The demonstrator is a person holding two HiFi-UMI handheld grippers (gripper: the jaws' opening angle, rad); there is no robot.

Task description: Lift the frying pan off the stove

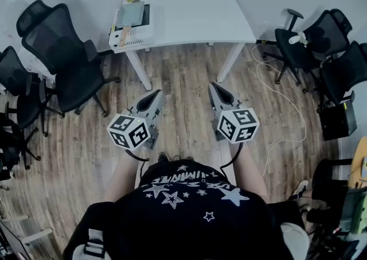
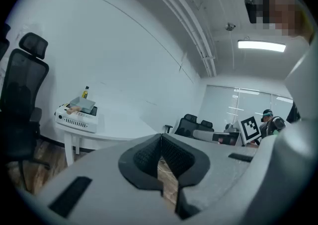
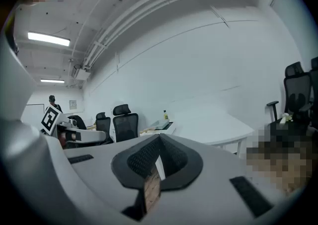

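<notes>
Frying pan [image 1: 131, 14] rests on the white stove [image 1: 136, 38] at the left end of the tabletop [image 1: 195, 18], upper left of the head view and well apart from both tongs. Small at this range, it seems a grey, squarish, rigid metal pan, likely weighty away from the grip. Its wooden handle [image 1: 123, 35], which points toward the person, is the place to clamp. Left tongs [image 1: 156, 93] and right tongs [image 1: 213, 85] are closed, empty.
</notes>
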